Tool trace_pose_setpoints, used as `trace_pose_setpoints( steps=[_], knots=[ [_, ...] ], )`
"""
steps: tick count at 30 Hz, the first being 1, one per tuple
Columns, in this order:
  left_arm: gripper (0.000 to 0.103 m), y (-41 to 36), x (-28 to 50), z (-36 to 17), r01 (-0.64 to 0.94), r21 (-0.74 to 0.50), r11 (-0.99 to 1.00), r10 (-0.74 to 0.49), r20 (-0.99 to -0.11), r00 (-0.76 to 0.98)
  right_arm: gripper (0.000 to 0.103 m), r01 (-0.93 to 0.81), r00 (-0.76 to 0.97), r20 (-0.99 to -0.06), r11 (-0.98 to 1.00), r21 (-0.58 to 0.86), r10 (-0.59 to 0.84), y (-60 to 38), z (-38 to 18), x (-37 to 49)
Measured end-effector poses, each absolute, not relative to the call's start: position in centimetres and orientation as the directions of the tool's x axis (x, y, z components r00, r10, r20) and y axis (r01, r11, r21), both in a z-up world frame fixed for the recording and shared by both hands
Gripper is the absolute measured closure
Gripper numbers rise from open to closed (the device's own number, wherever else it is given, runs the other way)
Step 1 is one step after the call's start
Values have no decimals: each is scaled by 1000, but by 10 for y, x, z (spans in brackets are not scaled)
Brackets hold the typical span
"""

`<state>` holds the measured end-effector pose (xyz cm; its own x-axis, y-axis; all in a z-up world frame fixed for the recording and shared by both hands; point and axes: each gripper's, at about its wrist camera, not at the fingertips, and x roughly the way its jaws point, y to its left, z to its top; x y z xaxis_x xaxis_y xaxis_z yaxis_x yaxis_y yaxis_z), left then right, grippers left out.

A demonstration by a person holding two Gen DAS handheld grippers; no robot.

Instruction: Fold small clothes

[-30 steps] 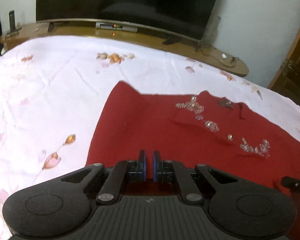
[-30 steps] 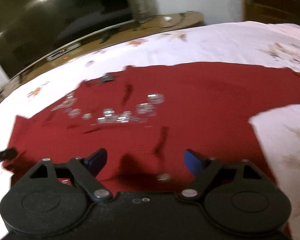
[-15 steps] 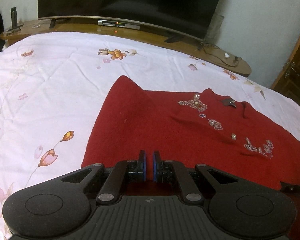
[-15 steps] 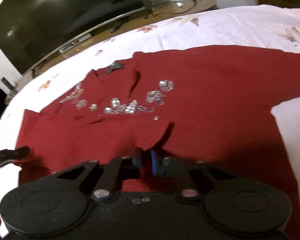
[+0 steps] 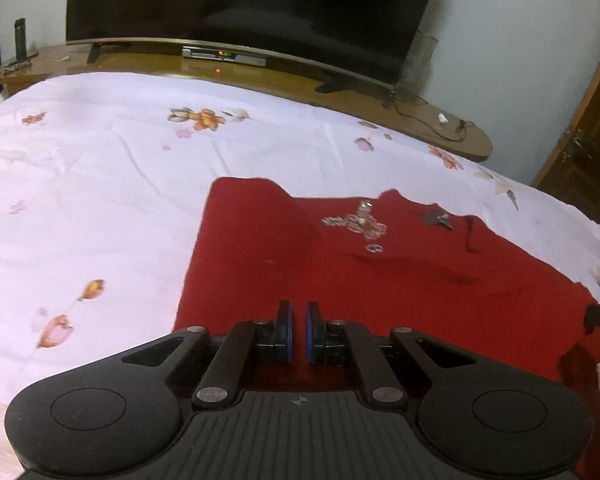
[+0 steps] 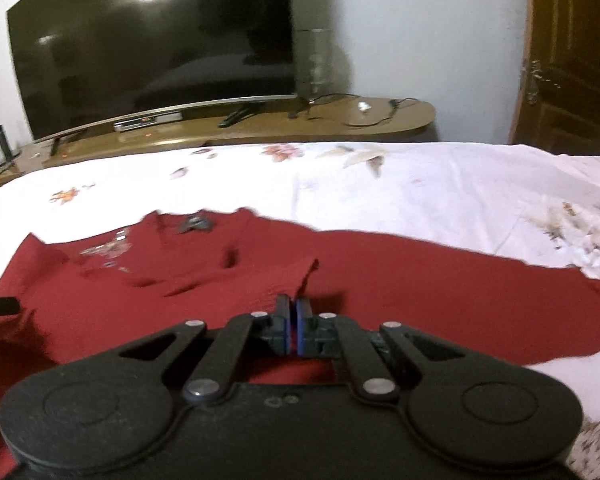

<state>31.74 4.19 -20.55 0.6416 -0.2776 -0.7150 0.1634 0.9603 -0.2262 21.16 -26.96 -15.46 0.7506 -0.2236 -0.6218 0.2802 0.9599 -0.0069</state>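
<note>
On bedsheet (image 6: pixel 420 184): both tools pinch red garment (image 6: pixel 420 300) hem, L (image 5: pixel 298 332) & R (image 6: pixel 293 330).

A bed with a white floral sheet (image 5: pixel 112 184) fills the foreground. At twelve o'clock beyond it, a long curved wooden TV stand (image 6: pixel 260 128) bears a large dark television (image 6: pixel 152 48), a set-top box (image 5: pixel 224 56) and loose cables (image 6: pixel 364 114). Pale walls (image 5: pixel 512 40) rise behind; a brown wooden door (image 6: pixel 572 52) stands at two o'clock.
</note>
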Motion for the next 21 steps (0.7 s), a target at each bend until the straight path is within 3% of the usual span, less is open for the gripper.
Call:
trace_pose_setpoints(
  steps=[9,14,16,21],
  knots=[
    [99,35,319,-214,144,-227,963,-267,-741,616,100,386,672,-677,922,-24,-299,-314,-180,219],
    [99,52,324,-186,140,-237,961,-268,-693,670,70,360,699,-664,933,6,-265,-309,-172,211],
    [99,65,331,-178,118,-222,968,-241,-685,688,65,324,716,-659,946,19,-232,-301,-167,214],
    [99,97,339,-176,52,-193,980,-173,-691,702,64,368,680,-692,929,36,-243,-309,-178,215]
  ],
)
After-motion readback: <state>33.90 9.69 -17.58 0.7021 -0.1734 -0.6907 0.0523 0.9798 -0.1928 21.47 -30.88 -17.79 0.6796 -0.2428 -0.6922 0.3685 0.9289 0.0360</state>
